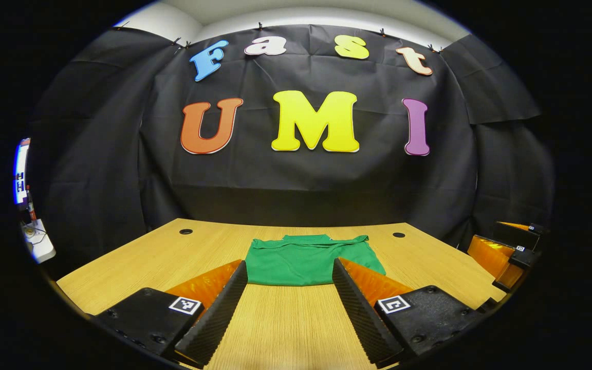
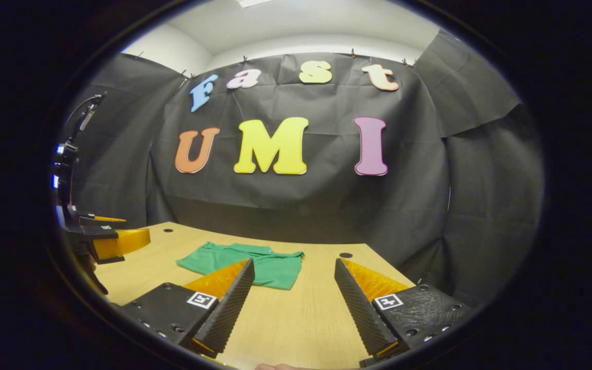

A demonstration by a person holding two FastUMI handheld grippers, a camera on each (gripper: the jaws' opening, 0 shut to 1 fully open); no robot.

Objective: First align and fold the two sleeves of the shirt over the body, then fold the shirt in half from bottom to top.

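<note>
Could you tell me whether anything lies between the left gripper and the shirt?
Nothing visible does. In the left gripper view, only bare table lies between the open left gripper and the green shirt, which lies flat straight ahead of its fingers.

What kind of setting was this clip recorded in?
Likely a staged recording booth, not a home: black cloth hangs as a backdrop behind a bare wooden table, where a green shirt lies folded between two hand-held grippers.
</note>
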